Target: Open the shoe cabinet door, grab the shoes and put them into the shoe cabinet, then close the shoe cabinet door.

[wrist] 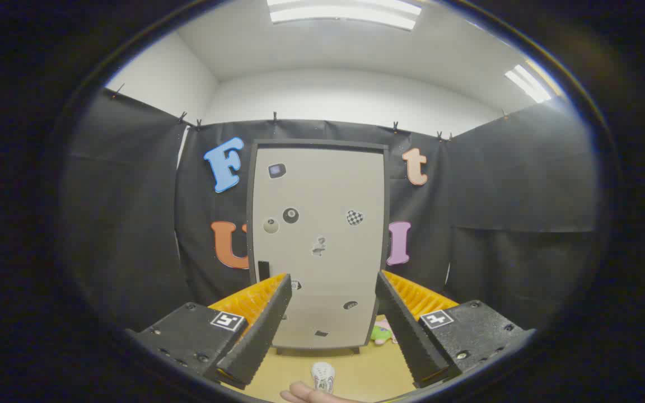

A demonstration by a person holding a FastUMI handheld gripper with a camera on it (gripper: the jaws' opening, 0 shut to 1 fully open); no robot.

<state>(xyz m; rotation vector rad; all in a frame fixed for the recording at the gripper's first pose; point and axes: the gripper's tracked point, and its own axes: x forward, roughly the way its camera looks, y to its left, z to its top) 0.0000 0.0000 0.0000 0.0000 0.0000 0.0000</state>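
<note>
A tall shoe cabinet [318, 246] stands against the booth's wall, straight ahead and beyond the fingers. Its pale door is shut and carries several small stickers. A small dark handle [263, 270] sits low on the door's left side. My gripper [331, 291] is open, fingers spread wide with nothing between them, some way back from the cabinet. On the wooden floor below, between the fingers, lies a white shoe [323, 376]. A person's hand [305, 396] shows just beside the shoe, at its near side.
A small pink and green object [381, 332] lies on the floor at the cabinet's lower right corner. Black cloth walls close in left and right. The wooden floor [367, 369] runs from the fingers to the cabinet's foot.
</note>
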